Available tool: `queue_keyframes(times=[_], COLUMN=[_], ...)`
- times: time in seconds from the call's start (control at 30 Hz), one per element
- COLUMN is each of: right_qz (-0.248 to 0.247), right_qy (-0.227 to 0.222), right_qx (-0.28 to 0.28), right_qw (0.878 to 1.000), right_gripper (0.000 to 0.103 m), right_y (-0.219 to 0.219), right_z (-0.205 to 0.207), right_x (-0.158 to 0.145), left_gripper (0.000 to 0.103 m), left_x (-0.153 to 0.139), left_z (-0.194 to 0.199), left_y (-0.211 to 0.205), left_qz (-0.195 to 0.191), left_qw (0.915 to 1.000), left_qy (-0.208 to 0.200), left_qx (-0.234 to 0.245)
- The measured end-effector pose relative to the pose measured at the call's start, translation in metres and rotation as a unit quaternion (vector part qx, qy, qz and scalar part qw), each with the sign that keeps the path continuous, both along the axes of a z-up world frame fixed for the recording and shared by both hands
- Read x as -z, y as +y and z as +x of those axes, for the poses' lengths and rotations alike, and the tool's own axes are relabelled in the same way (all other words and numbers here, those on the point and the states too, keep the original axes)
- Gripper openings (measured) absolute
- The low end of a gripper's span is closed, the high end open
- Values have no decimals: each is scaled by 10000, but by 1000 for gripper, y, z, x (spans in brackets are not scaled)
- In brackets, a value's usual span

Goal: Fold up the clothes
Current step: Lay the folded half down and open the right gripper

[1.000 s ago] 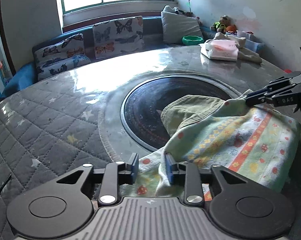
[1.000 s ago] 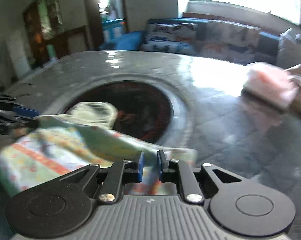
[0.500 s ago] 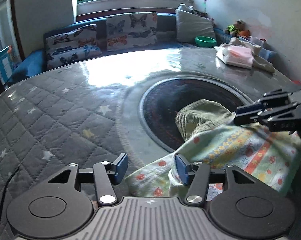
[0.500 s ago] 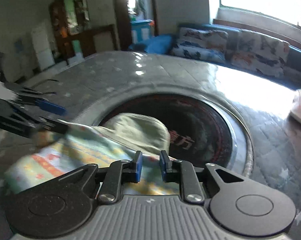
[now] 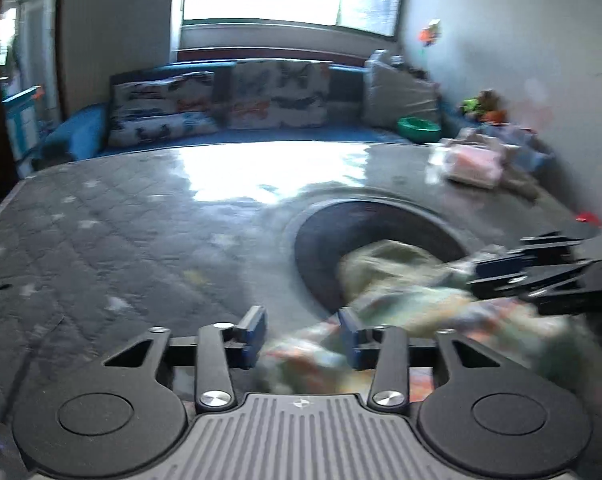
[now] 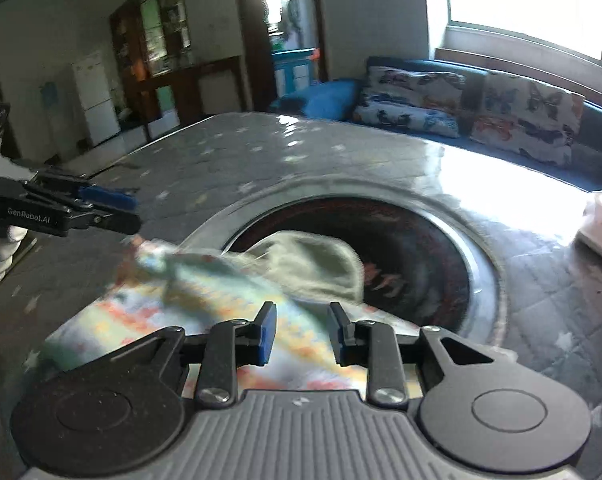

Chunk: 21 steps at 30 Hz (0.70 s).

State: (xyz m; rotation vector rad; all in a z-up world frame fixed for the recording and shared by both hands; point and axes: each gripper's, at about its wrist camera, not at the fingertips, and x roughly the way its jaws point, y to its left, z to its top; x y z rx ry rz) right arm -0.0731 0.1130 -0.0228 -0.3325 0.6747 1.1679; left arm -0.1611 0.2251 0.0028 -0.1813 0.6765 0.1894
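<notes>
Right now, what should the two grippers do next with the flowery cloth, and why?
Probably grip it again: the left gripper, closing, and the right gripper, opening, both stand clear of the patterned green cloth, which lies rumpled over the dark round inset.

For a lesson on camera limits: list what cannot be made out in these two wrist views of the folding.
- Patterned garment: print smeared by motion blur, both views.
- Left gripper, closing: blurred cloth lies between the pads; contact unclear.
- Right gripper, opening: the garment's near edge sits behind its body.
- Folded pile: blurred, items unreadable.
</notes>
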Motion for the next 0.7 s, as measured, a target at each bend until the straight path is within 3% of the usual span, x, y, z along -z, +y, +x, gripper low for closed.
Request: queue_keyframes(times=[0.1,0.3,0.5,0.7], right_qz=[-88,-136,-36,-53], right_qy=[-70,7,102,-59], right_qx=[-124,-3,32,-37], right_qw=[9999,9999,9999,10000], right_gripper=[30,34,34,34], right_y=[3,-1,-15,-18], right_z=[-10,-9,-16,-32], right_x=[7,16,10,12], left_gripper=[35,35,34,34], left_x=[9,37,29,9], left_z=[2,14,11,27], left_y=[-22,-23,-21,-55], left_qz=[-120,-181,-267,-453], left_qw=[9993,9985,9989,9975], left_qy=[5,431,342,-120], left_qx=[351,268,155,522])
